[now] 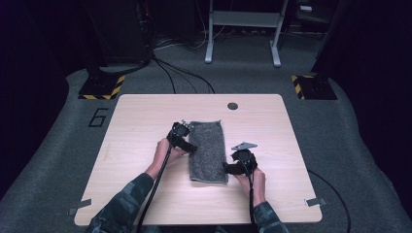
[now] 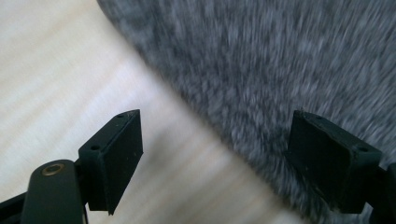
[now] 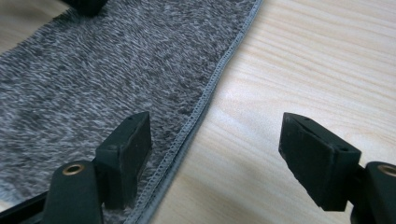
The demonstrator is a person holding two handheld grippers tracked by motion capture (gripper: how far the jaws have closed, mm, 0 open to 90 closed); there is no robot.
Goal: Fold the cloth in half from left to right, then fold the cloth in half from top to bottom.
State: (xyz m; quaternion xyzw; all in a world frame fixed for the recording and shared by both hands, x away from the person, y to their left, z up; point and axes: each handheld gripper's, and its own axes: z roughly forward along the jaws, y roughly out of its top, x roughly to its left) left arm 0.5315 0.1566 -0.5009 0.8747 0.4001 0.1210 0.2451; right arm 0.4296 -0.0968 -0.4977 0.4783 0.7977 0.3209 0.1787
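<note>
Towel: grey fuzzy folded cloth with stitched hem [image 1: 209, 150], lying flat as a narrow strip at centre frame in the high view, on the pale wood-grain table [image 1: 145, 121]. Left gripper [image 1: 189, 145] sits at its left edge, jaws apart, straddling the edge with nothing clamped. Right gripper [image 1: 227, 167] is at the lower right corner, jaws apart over the hem, nothing held. Risk, as I judge it: closing from here pinches just the top layer, so the fold peels open or bunches when lifted. No containers on the table.
</note>
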